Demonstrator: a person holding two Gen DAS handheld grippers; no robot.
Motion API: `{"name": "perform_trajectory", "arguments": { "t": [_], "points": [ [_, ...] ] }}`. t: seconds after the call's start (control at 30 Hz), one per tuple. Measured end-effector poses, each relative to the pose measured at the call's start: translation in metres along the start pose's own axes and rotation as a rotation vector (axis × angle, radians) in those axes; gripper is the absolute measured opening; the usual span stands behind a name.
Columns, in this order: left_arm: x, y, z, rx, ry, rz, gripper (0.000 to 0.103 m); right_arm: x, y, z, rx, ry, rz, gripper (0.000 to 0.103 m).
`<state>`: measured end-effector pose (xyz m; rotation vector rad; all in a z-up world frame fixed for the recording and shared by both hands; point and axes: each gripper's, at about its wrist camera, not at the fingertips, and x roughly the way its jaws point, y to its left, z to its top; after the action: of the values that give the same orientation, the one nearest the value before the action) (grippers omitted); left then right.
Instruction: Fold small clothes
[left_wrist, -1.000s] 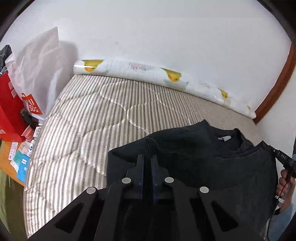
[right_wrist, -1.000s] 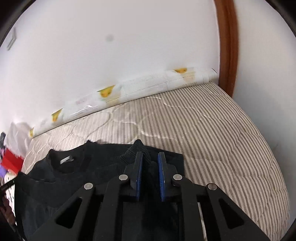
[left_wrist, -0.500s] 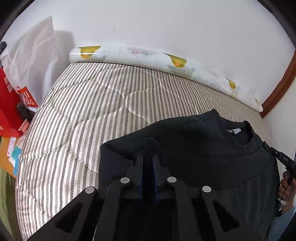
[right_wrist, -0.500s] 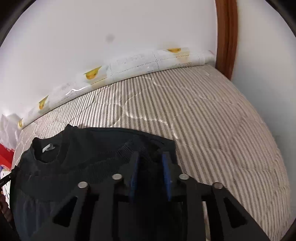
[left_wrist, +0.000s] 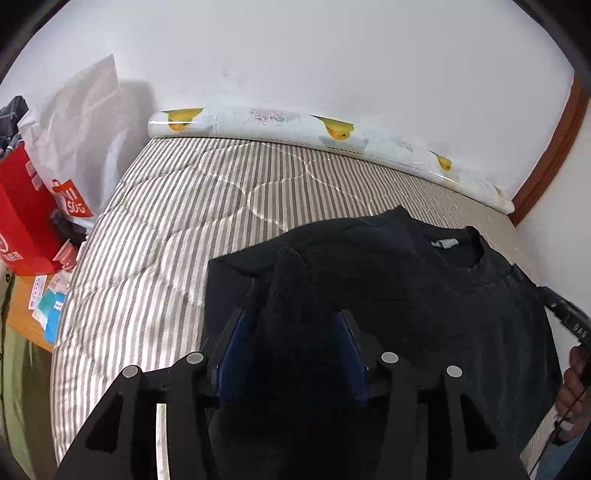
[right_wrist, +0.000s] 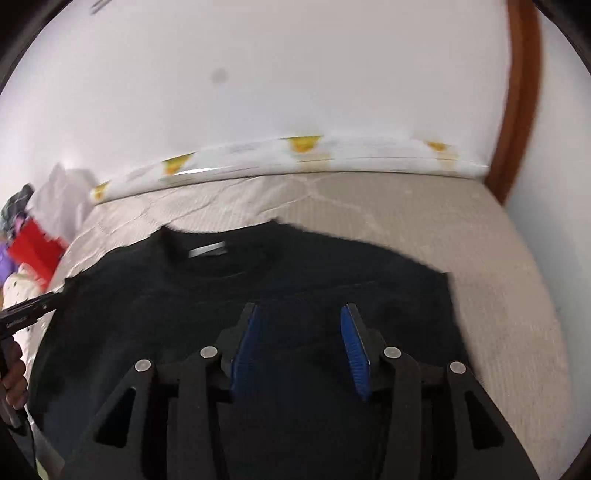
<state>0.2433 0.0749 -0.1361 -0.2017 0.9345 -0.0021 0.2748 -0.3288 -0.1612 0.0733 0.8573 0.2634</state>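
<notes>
A black sweater (left_wrist: 424, 291) lies spread on the striped mattress (left_wrist: 177, 229), collar with a white label toward the wall. My left gripper (left_wrist: 291, 325) is open over its left part; a ribbed black fold stands loose between the blue pads (left_wrist: 236, 347). My right gripper (right_wrist: 301, 325) is open over the sweater (right_wrist: 295, 273), blue pads (right_wrist: 245, 347) wide apart with flat cloth below. The right view is motion-blurred.
A rolled duck-print mat (left_wrist: 332, 136) lies along the white wall. Red and white shopping bags (left_wrist: 33, 206) and clutter stand left of the mattress. A brown door frame (right_wrist: 517, 110) rises at the right. The mattress (right_wrist: 498, 280) extends right of the sweater.
Both grippers were shut on sweater folds and carried them toward the collar. Now both have opened and let the cloth go. The right gripper is pulling back.
</notes>
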Motion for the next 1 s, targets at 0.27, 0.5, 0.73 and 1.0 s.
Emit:
{"name": "perform_trajectory", "arguments": {
  "t": [0.27,0.5,0.73,1.0],
  "points": [
    [-0.039,0.023,-0.026,0.001,-0.042,0.033,0.057,0.016,0.069,-0.029,-0.098,0.061,0.052,0.045],
    [-0.059,0.037,-0.048,0.002,-0.063,0.053,0.057,0.045,0.091,-0.041,-0.132,0.118,-0.046,0.045],
    [-0.07,0.043,-0.072,0.017,-0.048,0.02,0.057,0.043,0.087,-0.045,-0.082,0.115,-0.081,0.046],
    [-0.079,0.052,-0.098,-0.003,-0.021,-0.031,0.057,0.018,0.086,-0.071,-0.11,0.113,-0.08,0.046]
  ]
}}
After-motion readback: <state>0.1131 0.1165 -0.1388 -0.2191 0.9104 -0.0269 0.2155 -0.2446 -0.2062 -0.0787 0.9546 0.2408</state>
